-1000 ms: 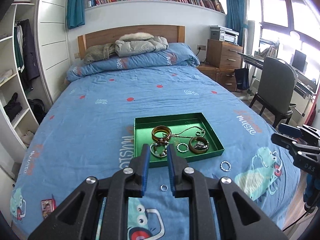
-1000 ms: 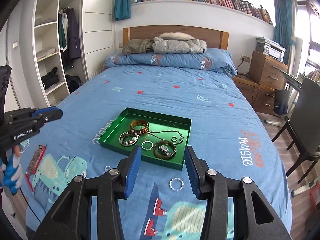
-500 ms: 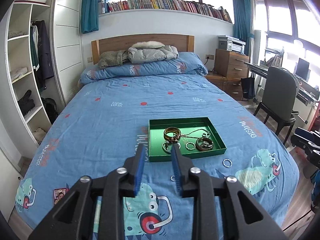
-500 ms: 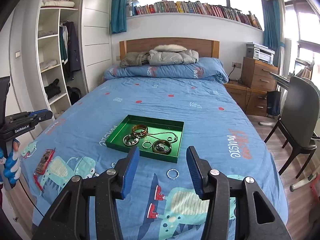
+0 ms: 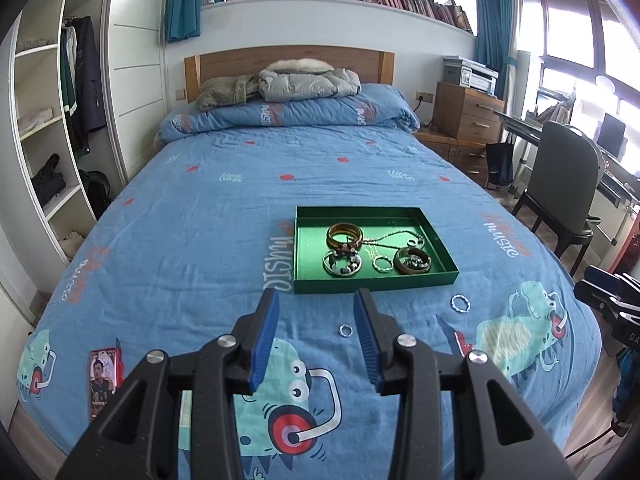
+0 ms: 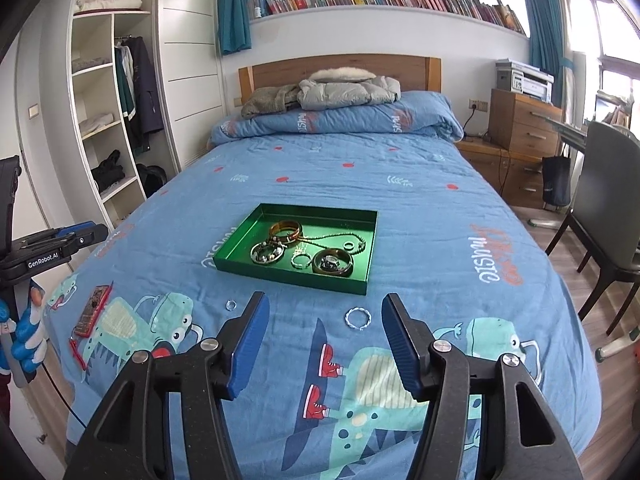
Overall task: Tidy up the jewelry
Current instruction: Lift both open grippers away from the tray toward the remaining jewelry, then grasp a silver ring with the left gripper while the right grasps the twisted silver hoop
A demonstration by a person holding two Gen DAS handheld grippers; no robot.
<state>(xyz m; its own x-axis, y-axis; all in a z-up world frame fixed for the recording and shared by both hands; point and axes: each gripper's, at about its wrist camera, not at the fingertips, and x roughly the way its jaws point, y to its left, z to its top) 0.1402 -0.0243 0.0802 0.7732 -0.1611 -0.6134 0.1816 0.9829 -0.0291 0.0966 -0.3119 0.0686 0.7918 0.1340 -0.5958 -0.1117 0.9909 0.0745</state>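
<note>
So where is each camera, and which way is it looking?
Left wrist: sits on the left gripper above the foot of the bed, looking toward the headboard; its two open blue fingers show, and the right gripper pokes in at the right edge.
Right wrist: sits on the right gripper, a bit further right, facing the same way; its open fingers show, and the left gripper at the left edge.
Both see the tray of jewelry, the small ring and the twisted ring on the bed.

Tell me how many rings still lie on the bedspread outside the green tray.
2: a small ring between the left gripper fingers, and a larger twisted ring near the green tray corner, ahead of the right gripper.
</note>
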